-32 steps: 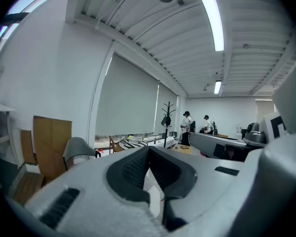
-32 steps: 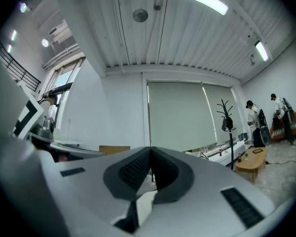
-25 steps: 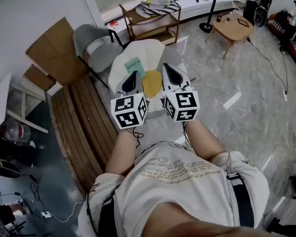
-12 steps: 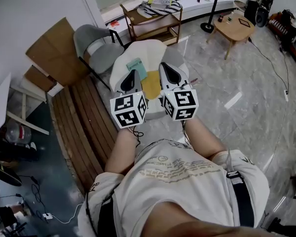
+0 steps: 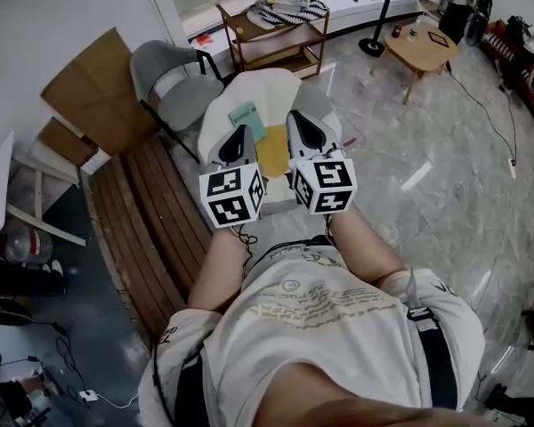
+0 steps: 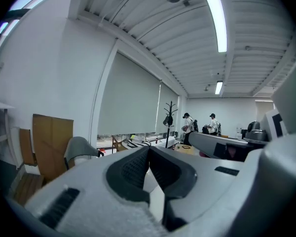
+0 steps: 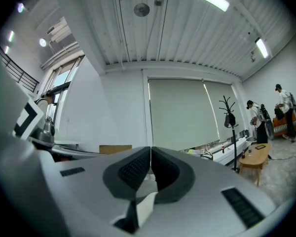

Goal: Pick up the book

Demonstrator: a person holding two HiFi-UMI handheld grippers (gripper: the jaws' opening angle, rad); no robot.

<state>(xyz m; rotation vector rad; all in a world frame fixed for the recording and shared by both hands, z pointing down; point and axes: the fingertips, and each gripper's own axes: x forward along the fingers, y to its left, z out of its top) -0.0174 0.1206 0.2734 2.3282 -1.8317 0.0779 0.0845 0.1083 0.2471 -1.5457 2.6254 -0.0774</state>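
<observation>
A teal book (image 5: 246,119) lies flat on the seat of a white armchair (image 5: 271,87), next to a flat yellow thing (image 5: 273,149). I hold both grippers side by side in front of my chest, pointing at the chair. My left gripper (image 5: 241,133) has its tip just below the book, apart from it. My right gripper (image 5: 299,119) is to the right of the yellow thing. In the left gripper view the left gripper (image 6: 149,149) has its jaws pressed together with nothing between them. The right gripper (image 7: 151,149) in its own view looks the same. Neither gripper view shows the book.
A grey chair (image 5: 172,80) stands left of the armchair, with cardboard sheets (image 5: 87,96) against the wall. A slatted wooden bench (image 5: 156,216) runs along my left. Behind the armchair is a wooden shelf rack (image 5: 276,34); a round coffee table (image 5: 424,48) is at the far right. People stand far off.
Both grippers have edged a little forward toward the white armchair, side by side. Their jaws stay shut and nothing has been taken hold of.
</observation>
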